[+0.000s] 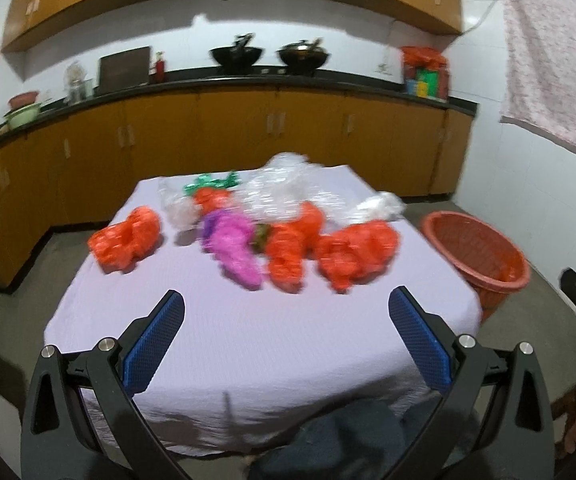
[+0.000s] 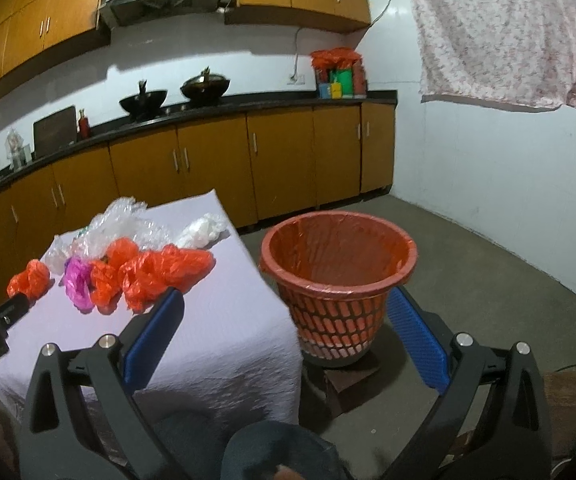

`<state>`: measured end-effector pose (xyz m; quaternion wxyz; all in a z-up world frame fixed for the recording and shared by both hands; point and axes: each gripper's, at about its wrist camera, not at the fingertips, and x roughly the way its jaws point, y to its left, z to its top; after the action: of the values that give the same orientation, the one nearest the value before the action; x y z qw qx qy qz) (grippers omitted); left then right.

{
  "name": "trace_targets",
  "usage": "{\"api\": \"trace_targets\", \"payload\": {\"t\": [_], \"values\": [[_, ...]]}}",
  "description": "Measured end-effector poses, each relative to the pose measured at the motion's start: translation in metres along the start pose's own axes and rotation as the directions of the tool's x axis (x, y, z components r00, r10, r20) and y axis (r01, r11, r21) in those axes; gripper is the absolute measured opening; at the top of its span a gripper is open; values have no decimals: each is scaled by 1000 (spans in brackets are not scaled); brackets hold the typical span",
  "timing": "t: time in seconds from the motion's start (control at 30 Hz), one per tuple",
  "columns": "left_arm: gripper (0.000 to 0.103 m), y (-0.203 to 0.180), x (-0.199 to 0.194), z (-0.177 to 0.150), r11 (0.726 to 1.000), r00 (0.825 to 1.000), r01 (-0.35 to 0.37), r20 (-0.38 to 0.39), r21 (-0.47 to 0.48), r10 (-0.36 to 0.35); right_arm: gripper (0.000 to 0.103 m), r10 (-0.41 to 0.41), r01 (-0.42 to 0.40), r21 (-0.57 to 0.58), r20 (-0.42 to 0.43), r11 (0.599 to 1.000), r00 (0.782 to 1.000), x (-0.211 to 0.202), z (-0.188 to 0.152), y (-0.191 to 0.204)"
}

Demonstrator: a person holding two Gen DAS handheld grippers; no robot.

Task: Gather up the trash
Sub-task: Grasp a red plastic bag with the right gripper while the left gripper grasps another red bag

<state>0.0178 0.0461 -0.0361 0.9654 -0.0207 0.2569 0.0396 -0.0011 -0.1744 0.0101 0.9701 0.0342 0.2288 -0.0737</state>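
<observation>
Crumpled plastic bags lie across the far half of a table with a lilac cloth (image 1: 264,344): an orange bag at the left (image 1: 126,244), a pink bag (image 1: 234,248), orange bags (image 1: 355,254) on the right and clear wrap (image 1: 284,188) behind. My left gripper (image 1: 286,312) is open and empty above the table's near half. My right gripper (image 2: 286,312) is open and empty, held in front of an orange lattice trash basket (image 2: 337,280) with an orange liner, right of the table (image 2: 224,336). The same bags (image 2: 160,270) show in the right wrist view.
The basket (image 1: 477,256) stands on a dark block on the concrete floor by the table's right edge. Wooden kitchen cabinets (image 1: 248,128) with a black counter run behind. A patterned cloth (image 2: 499,32) hangs at the right wall.
</observation>
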Motion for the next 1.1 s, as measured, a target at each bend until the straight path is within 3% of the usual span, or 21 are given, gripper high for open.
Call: {"api": "trace_targets", "payload": {"t": [0.13, 0.23, 0.43, 0.77, 1.1], "values": [[101, 36, 14, 3, 994, 995, -100, -10, -40, 99, 99, 60, -59, 12, -64, 998, 996, 26, 3, 18], [101, 71, 29, 10, 978, 980, -197, -22, -71, 196, 99, 103, -103, 7, -93, 995, 990, 49, 8, 41], [101, 133, 65, 24, 946, 956, -292, -80, -144, 283, 99, 148, -148, 8, -127, 989, 981, 97, 19, 89], [101, 177, 133, 41, 936, 934, -337, -159, -99, 319, 99, 184, -164, 96, -250, 982, 951, 185, 24, 145], [101, 199, 182, 32, 957, 934, -270, -274, -109, 232, 99, 139, -138, 25, -316, 990, 938, 228, 8, 172]]}}
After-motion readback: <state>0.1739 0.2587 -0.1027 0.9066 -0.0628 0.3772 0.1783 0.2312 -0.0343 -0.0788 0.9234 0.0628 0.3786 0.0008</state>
